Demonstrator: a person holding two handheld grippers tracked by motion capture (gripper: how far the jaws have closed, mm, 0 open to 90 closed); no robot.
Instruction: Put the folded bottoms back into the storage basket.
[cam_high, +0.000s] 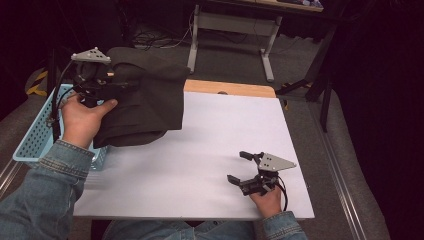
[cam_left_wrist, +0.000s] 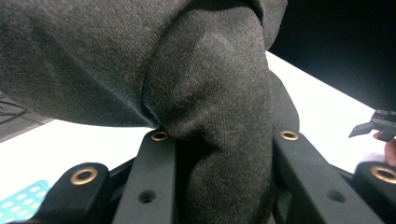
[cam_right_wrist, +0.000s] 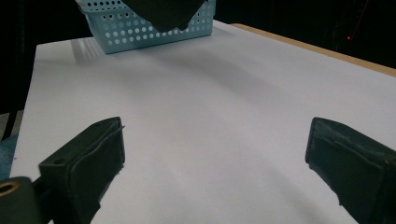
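Jaws, left gripper (cam_left_wrist: 219, 140): clamped on a thick fold of dark cloth (cam_high: 142, 97); in the left gripper view the fold fills the gap between both black jaws. Jaws, right gripper (cam_high: 245, 167): wide apart, nothing between them, white tabletop showing through the gap in the right gripper view.

Count: two grippers, one cloth, one basket, one table.

Cloth: one piece, dark grey-brown, woven. Held up off the table by the left gripper at the table's left rear, bunched and hanging. Its lower edge droops over the near end of the basket and the table's left edge; cannot tell whether it touches either.

Basket (cam_high: 35, 132): one, light blue, perforated plastic, at the table's left side, partly behind the left hand (cam_high: 82, 120).

Table (cam_high: 200, 150): one, white top, a wooden strip along the far edge.

Right gripper low over the table's near right part, held by the right hand (cam_high: 267, 200), well apart from the cloth. Both sleeves are blue denim.
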